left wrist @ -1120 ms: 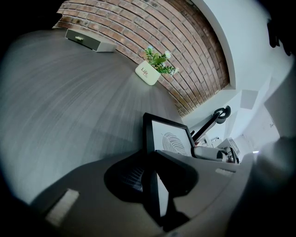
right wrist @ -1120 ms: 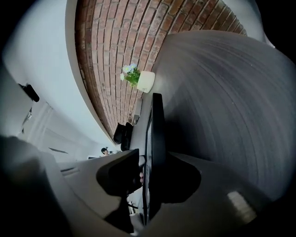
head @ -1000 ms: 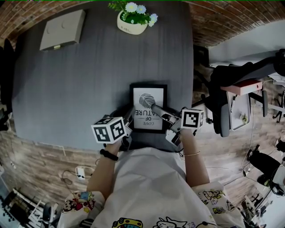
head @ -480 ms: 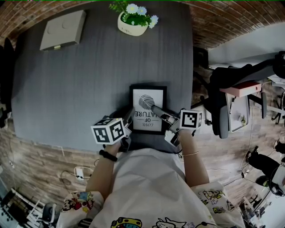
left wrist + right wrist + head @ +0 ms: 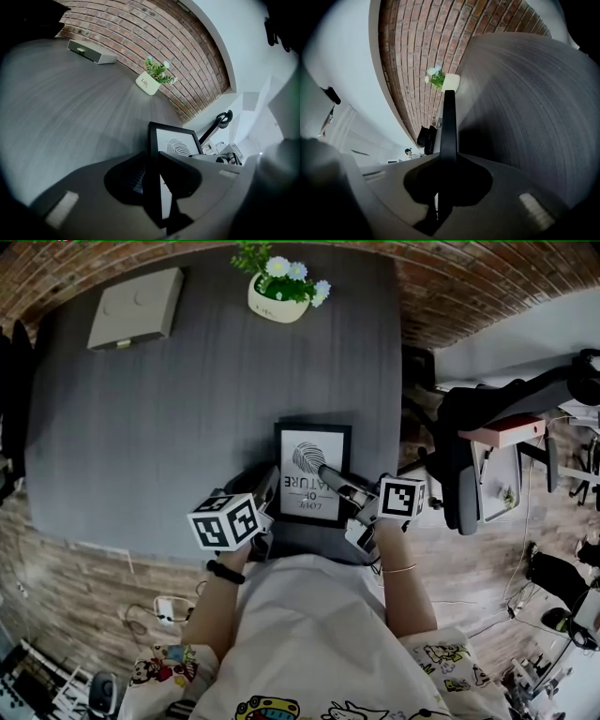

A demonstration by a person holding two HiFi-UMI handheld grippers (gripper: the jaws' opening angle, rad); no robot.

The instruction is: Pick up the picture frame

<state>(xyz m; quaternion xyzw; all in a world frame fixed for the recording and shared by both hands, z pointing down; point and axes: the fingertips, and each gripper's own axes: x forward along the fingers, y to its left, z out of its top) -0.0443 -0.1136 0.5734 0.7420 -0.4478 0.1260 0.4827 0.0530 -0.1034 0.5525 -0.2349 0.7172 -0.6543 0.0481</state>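
Note:
A black picture frame [image 5: 313, 432] with a fingerprint print lies on the grey table [image 5: 169, 427] near its front edge. My right gripper [image 5: 324, 469] reaches over the print from the near right corner. In the right gripper view its jaws are shut on the frame [image 5: 449, 117], which shows edge-on between them. My left gripper [image 5: 268, 489] is at the near left corner. Its jaws straddle the frame's left bar [image 5: 153, 140] and are opening, with the pads [image 5: 133, 177] not clearly pressing on it.
A white pot of flowers [image 5: 278, 285] stands at the table's far edge, with a flat beige box [image 5: 136, 306] at the far left. A brick wall runs behind the table. A dark office chair [image 5: 487, 427] stands to the right. My body is close against the front edge.
Both grippers stay at the frame's near edge. The left gripper's marker cube has shifted slightly down and left. The frame has not visibly moved.

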